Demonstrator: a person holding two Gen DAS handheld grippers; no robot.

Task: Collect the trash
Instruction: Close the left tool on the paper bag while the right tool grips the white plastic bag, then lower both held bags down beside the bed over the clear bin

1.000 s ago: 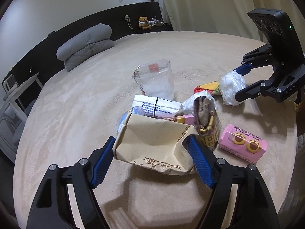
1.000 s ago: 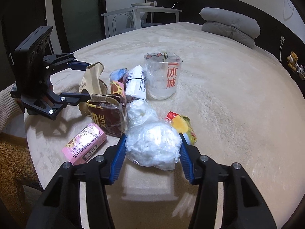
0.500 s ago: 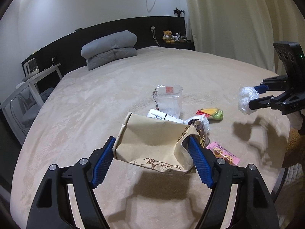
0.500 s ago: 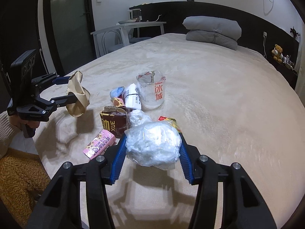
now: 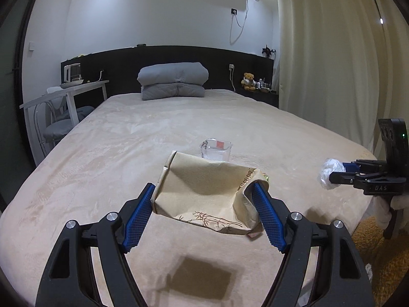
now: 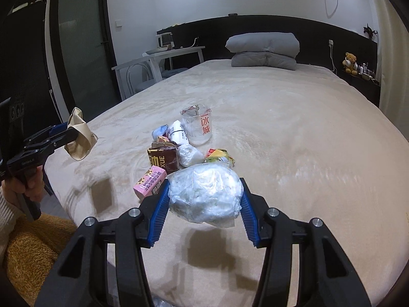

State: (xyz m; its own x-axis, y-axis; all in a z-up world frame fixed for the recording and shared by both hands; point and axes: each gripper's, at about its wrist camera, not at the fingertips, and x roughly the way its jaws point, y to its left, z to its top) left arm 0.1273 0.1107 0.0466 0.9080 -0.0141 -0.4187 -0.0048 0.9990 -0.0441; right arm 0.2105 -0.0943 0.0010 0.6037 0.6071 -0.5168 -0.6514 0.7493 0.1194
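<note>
My left gripper (image 5: 204,199) is shut on a crumpled tan paper bag (image 5: 204,192), held in the air over the near edge of the bed; the same bag (image 6: 79,138) shows at the left of the right wrist view. My right gripper (image 6: 204,192) is shut on a clear plastic bag stuffed with white tissue (image 6: 205,194), also lifted, and seen small as the white bundle (image 5: 329,174) at the right of the left wrist view. On the bed lie a clear plastic cup (image 6: 198,128), a brown drink carton (image 6: 163,160), a pink cookie box (image 6: 149,184), a white wad (image 6: 190,154) and a yellow wrapper (image 6: 219,154).
The beige bed (image 5: 127,140) carries folded grey bedding (image 5: 173,84) at its head. A white desk and chair (image 5: 64,102) stand left of it, curtains (image 5: 332,64) to the right. A mustard rug (image 6: 33,243) and a hand (image 6: 28,186) are at the near left corner.
Both grippers have lifted and pulled back from the trash pile with their loads, and both have rolled, so the room now sits upright in both views. The pile looks smaller and farther.
</note>
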